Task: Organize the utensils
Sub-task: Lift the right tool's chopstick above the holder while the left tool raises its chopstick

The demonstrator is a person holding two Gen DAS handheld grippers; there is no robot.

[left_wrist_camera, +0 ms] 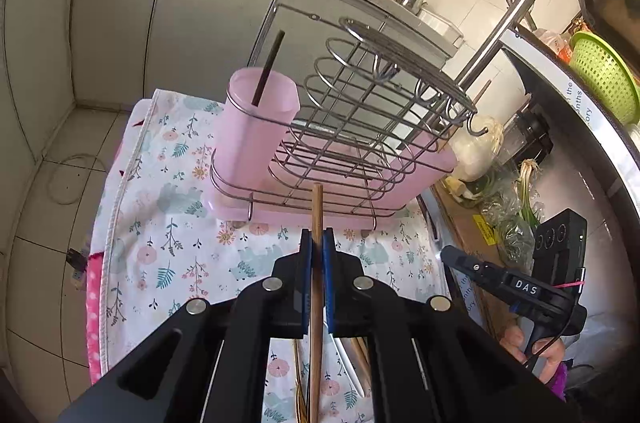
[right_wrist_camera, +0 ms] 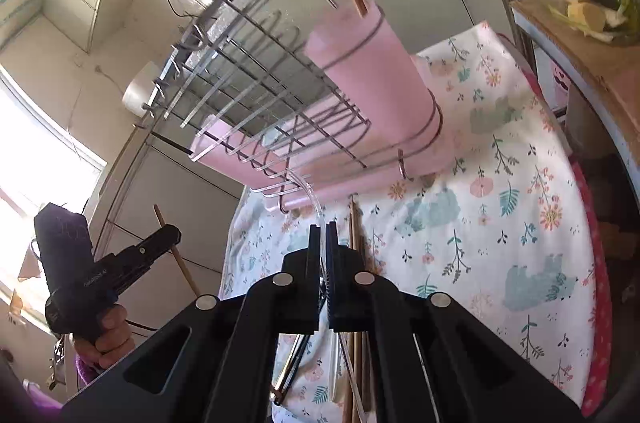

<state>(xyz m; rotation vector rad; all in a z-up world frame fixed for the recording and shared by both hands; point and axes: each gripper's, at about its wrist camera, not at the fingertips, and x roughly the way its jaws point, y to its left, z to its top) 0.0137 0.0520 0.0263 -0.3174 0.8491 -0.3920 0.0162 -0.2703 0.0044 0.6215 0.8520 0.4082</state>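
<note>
Gripping one wooden chopstick [left_wrist_camera: 317, 223] in left tongs [left_wrist_camera: 317, 243], right tongs [right_wrist_camera: 323, 235] clamped on one clear utensil [right_wrist_camera: 314, 201], one pink holder [left_wrist_camera: 256, 127].

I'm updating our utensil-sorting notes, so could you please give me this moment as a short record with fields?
left tool: shut on wooden chopstick
right tool: shut, contents unclear
pink cup: in the wire rack, holding one dark chopstick
loose utensils: on floral cloth, in front of the rack
</note>
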